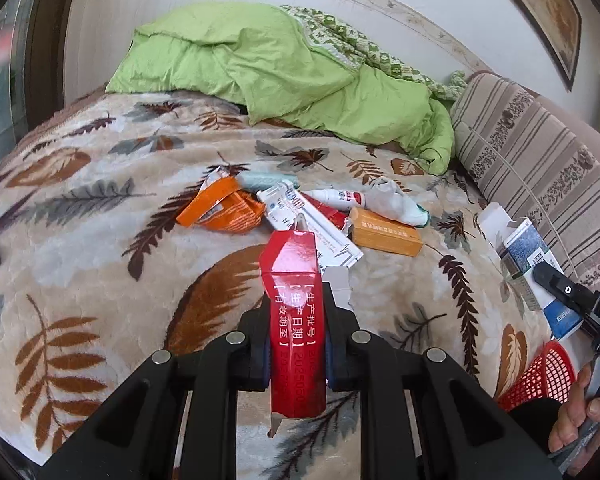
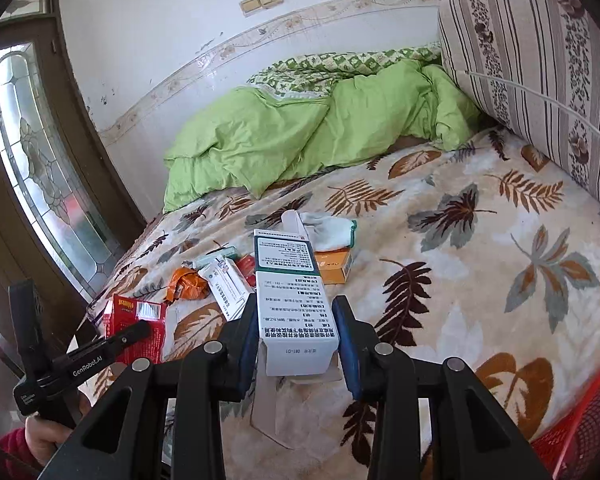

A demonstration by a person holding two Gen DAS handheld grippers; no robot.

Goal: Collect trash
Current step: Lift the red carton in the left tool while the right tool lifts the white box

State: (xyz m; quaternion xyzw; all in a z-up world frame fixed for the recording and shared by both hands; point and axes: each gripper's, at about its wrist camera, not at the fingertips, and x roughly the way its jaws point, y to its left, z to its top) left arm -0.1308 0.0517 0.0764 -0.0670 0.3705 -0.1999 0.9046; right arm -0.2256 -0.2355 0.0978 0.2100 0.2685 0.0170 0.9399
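Note:
My left gripper is shut on a crumpled red carton, held upright above the leaf-patterned blanket. My right gripper is shut on a white, green and blue medicine box. That box and the right gripper also appear at the right edge of the left wrist view. A pile of trash lies ahead: an orange wrapper, a long white box, an orange box, a small bottle and crumpled white paper. The left gripper holds the red carton.
A red mesh basket sits at the near right, by a hand; its rim shows bottom right. A green quilt lies at the far side of the bed. A striped cushion stands on the right, a glass-panelled door on the left.

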